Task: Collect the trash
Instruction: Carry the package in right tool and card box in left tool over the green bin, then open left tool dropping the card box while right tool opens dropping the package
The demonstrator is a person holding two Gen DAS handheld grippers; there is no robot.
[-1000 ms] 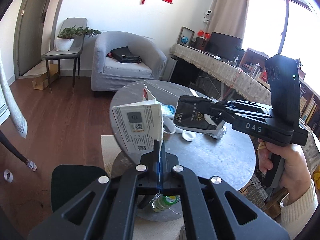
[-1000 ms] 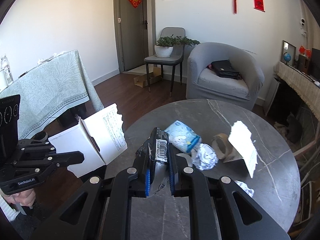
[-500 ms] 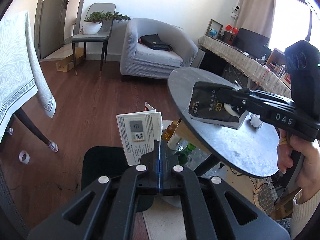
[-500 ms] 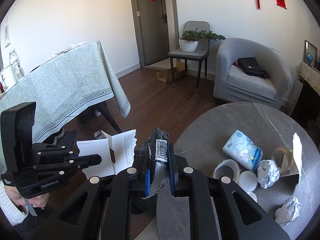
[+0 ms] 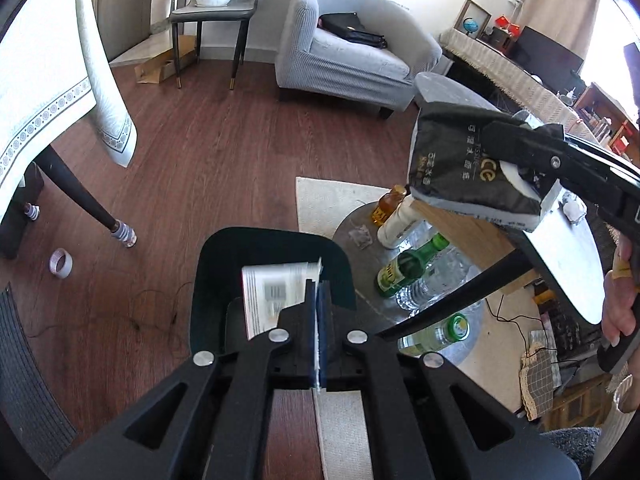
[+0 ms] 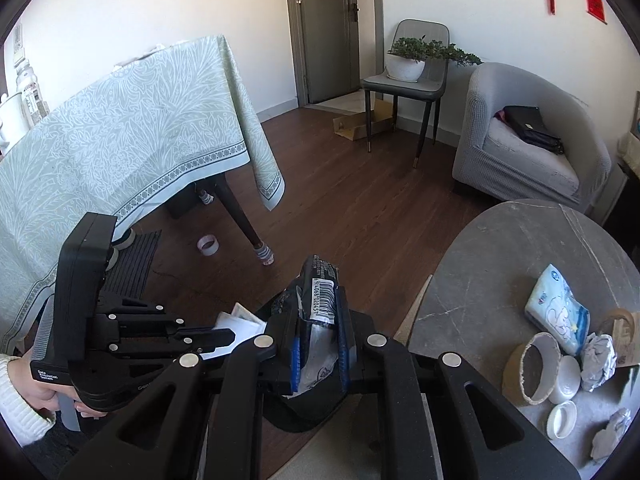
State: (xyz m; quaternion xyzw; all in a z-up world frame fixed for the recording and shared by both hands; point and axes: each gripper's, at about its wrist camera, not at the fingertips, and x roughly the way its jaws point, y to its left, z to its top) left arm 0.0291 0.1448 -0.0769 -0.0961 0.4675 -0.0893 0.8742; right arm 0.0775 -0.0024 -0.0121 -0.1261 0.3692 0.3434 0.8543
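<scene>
Left gripper (image 5: 316,312), fingers clamped on torn white printed cardboard (image 5: 276,296), hangs over dark plastic bin (image 5: 224,276). Right gripper (image 6: 318,344) pinches black crinkled wrapper (image 6: 316,300) w/ barcode, beside bin. Risk: early release drops either onto wood floor (image 5: 200,168).

The bin (image 5: 272,276) stands on the floor just beside the round table (image 6: 520,264). A torn paper box (image 5: 276,292) hangs over the bin's opening; a tissue pack (image 5: 468,168) is above the table's edge, nearer the armchair (image 5: 352,56). Bottles (image 5: 404,268) sit on the table's base, below its top. On the top lie a wet-wipes pack (image 6: 558,308), a tape roll (image 6: 532,368), crumpled foil (image 6: 598,360) and a cap (image 6: 562,420). Another tape roll (image 5: 61,263) lies on the floor beyond the bin, by the clothed table (image 6: 120,136).
</scene>
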